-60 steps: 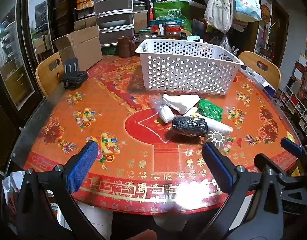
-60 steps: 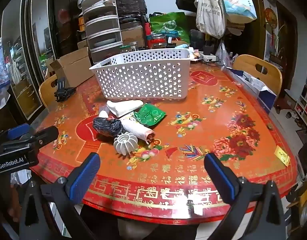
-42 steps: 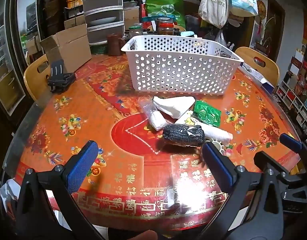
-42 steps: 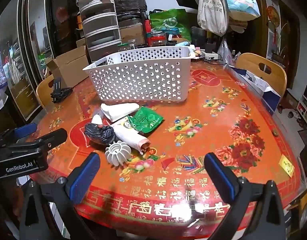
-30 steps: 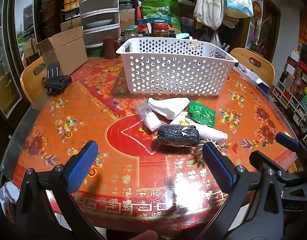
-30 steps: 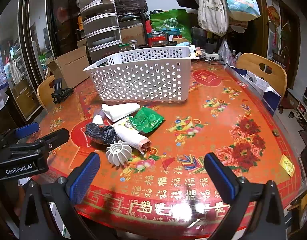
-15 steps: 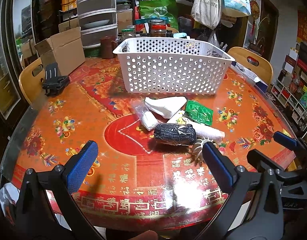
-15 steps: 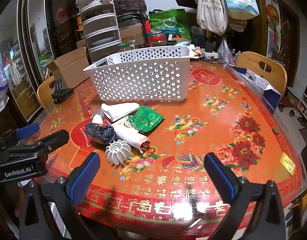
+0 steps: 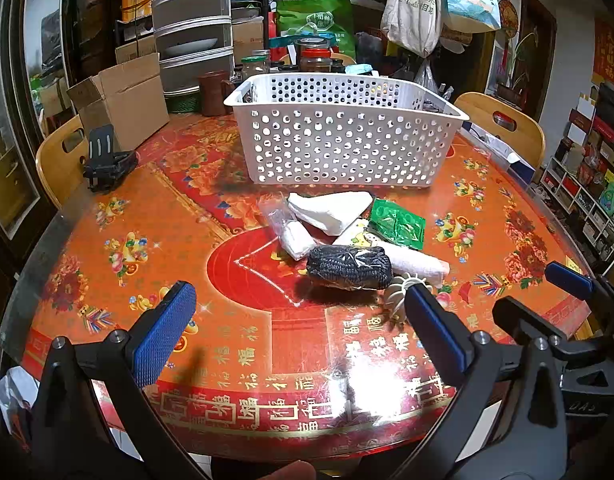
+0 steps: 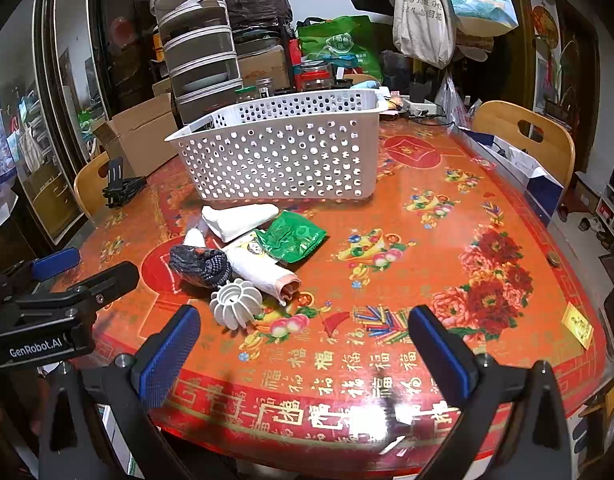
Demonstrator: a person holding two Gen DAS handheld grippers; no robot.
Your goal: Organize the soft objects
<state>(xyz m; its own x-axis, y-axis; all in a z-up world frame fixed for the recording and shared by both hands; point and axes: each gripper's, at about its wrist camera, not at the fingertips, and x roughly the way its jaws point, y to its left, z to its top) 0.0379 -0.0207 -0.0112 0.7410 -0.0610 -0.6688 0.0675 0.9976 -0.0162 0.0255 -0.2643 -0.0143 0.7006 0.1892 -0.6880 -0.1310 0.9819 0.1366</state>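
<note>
A pile of soft things lies mid-table in front of a white perforated basket (image 9: 343, 136) (image 10: 283, 152): a black knitted roll (image 9: 349, 267) (image 10: 201, 264), a folded white cloth (image 9: 327, 210) (image 10: 239, 218), a green packet (image 9: 397, 226) (image 10: 295, 236), a white rolled towel (image 9: 417, 266) (image 10: 263, 268), a small bagged white roll (image 9: 291, 236) and a white ribbed pumpkin-shaped piece (image 10: 235, 306) (image 9: 401, 294). My left gripper (image 9: 299, 340) is open and empty, short of the pile. My right gripper (image 10: 303, 350) is open and empty, to the right of the pile.
The round table (image 9: 147, 248) has a red patterned cover under glass. A black phone stand (image 9: 105, 160) sits at the far left edge. Cardboard boxes (image 9: 123, 100), jars and stacked drawers stand behind the basket. Wooden chairs (image 10: 523, 136) ring the table.
Both grippers have drifted slightly forward over the table edge towards the pile, staying open. Nothing on the table has moved.
</note>
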